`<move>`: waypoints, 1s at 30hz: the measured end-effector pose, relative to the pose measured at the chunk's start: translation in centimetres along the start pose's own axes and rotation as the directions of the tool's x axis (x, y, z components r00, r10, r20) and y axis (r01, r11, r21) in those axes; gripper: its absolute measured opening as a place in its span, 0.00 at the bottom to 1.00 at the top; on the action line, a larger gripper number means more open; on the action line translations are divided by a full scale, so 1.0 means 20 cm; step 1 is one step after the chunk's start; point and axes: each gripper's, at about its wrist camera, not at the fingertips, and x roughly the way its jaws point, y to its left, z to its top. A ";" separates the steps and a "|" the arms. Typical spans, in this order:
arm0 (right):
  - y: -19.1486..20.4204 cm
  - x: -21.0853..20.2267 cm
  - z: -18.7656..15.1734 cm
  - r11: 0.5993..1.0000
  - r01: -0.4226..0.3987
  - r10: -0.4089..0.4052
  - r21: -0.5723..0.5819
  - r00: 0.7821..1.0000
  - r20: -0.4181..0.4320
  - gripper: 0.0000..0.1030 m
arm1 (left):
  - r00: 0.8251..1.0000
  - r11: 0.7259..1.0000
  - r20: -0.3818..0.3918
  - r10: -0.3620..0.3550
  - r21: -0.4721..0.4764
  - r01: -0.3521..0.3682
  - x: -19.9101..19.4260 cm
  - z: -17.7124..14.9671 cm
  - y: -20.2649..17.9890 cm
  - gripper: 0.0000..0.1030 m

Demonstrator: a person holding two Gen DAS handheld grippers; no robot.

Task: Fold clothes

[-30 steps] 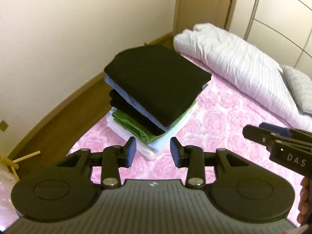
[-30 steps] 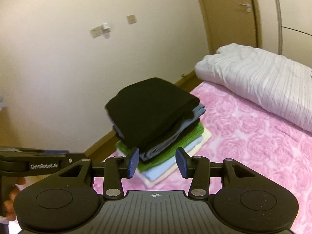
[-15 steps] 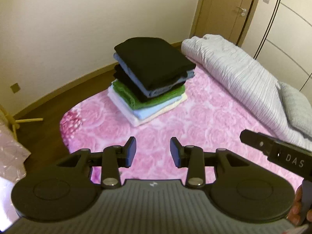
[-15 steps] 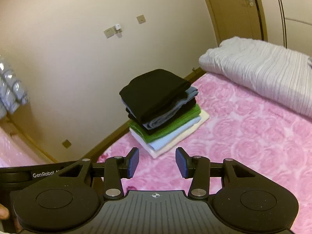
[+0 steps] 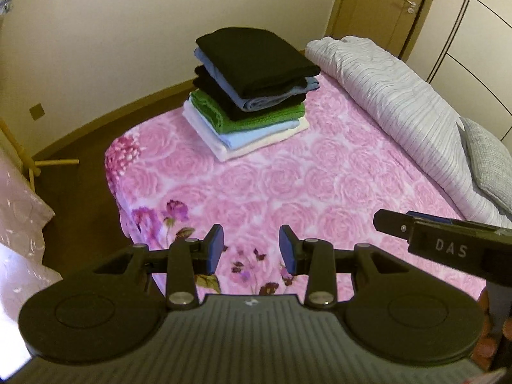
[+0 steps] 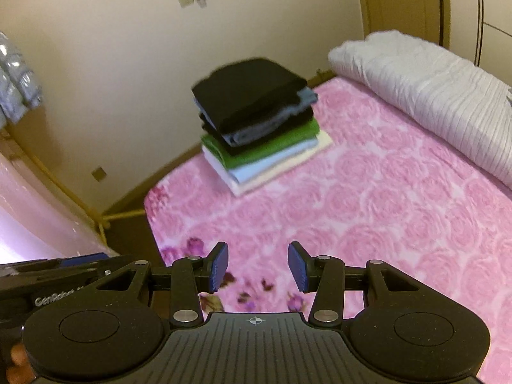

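A neat stack of folded clothes (image 5: 252,92) (image 6: 256,121) rests on the far corner of the pink rose-patterned bedspread (image 5: 288,192) (image 6: 368,198); a black garment (image 5: 256,57) lies on top, with blue, black, green, pale blue and cream layers under it. My left gripper (image 5: 250,249) hovers open over the near edge of the bed, well short of the stack, with nothing between its fingers. My right gripper (image 6: 257,267) is open too, empty and equally far back. The right gripper's body (image 5: 448,246) shows at the right edge of the left wrist view.
A rolled white striped duvet (image 5: 393,96) (image 6: 432,89) lies along the bed's right side, with a grey pillow (image 5: 489,163) beside it. Dark floor (image 5: 80,198) borders the bed on the left. A door (image 5: 384,6) and wardrobe stand behind.
Both grippers have pulled back from the stack, which now looks smaller and farther away. More of the bedspread and floor has come into view. Both stay open.
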 end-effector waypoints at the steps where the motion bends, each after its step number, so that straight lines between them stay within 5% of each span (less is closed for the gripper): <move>1: 0.00 0.01 0.00 1.000 0.006 -0.006 -0.006 1.000 -0.011 0.44 | 1.000 1.000 -0.002 0.002 -0.005 -0.002 0.01 -0.01 0.00 0.33; 30: -0.21 0.58 0.42 0.999 0.026 -0.032 -0.035 0.987 -0.158 0.44 | 1.000 1.000 -0.010 0.011 -0.009 -0.012 0.55 0.38 -0.08 0.33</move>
